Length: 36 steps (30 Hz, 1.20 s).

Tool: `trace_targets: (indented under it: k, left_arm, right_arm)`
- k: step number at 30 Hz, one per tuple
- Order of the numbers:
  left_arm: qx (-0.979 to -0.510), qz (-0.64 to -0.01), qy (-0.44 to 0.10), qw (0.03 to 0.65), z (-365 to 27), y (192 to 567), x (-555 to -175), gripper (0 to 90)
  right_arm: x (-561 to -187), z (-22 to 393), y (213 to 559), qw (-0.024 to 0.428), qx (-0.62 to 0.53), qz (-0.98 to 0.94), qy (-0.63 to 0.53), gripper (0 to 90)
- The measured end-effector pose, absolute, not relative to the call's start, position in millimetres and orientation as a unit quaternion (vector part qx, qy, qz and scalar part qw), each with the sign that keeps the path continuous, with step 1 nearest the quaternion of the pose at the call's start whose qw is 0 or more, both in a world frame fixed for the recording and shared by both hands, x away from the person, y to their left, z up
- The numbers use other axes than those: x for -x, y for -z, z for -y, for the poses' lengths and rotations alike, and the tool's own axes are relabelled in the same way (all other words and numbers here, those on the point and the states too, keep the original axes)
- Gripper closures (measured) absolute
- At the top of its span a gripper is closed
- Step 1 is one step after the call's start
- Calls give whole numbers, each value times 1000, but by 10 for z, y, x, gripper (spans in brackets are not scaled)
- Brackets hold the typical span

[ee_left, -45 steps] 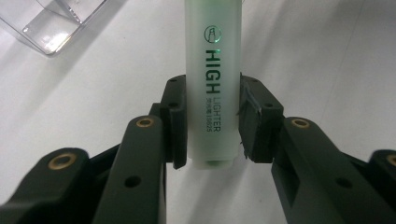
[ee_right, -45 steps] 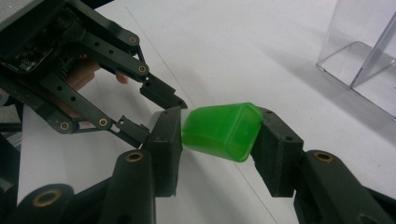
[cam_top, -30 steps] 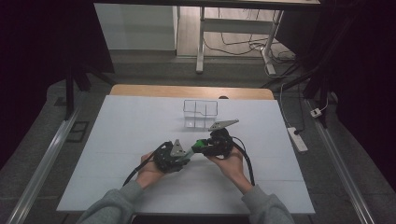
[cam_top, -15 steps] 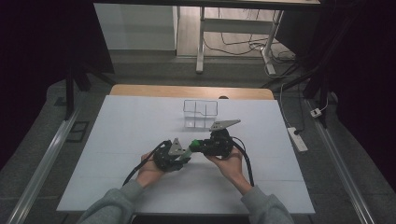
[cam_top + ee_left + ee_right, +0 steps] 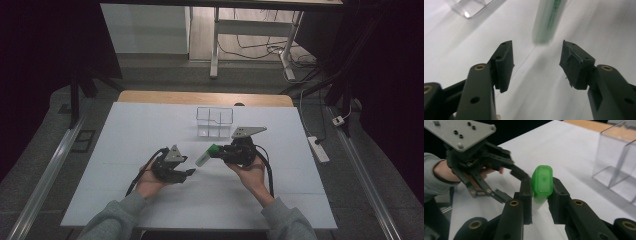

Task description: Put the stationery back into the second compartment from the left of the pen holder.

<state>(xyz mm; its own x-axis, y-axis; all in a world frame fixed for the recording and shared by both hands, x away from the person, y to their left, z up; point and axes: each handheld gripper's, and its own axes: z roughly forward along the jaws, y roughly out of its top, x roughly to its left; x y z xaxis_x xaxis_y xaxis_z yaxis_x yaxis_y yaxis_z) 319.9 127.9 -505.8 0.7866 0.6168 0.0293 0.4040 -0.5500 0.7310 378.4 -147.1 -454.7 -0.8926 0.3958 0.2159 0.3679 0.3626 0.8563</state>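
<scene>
A green-capped translucent plastic tube [image 5: 206, 154] is clamped by the cap in the right gripper [image 5: 218, 151], above the white tabletop [image 5: 125, 130]. The left gripper [image 5: 191, 172] is spread wide, empty, near the tube's free end. Handover seems underway; a closing grasp is probably needed next. A clear plastic compartment box [image 5: 214, 121] is seen farther back.

Count on the table [image 5: 125, 150]: two grippers, the left gripper [image 5: 189, 172] and the right gripper [image 5: 216, 151], one in each of two hands. One green-capped tube [image 5: 206, 155]. One clear plastic box [image 5: 214, 121], divided into compartments, exact number hard to tell. On the floor past the right edge, one white power strip [image 5: 318, 148]
</scene>
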Motion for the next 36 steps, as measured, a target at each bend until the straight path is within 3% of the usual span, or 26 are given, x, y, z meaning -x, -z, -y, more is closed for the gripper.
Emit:
trace_targets:
  k: [19,36]
  left_arm:
    - [-829,-375,-154,387,-2203,5086,-2871,394]
    - [-824,-386,-150,386,-2327,5152,-2859,379]
  right_arm:
    - [-3850,1639,4343,52,-246,-806,-537,739]
    - [-4087,1692,3973,94,-263,-782,-557,739]
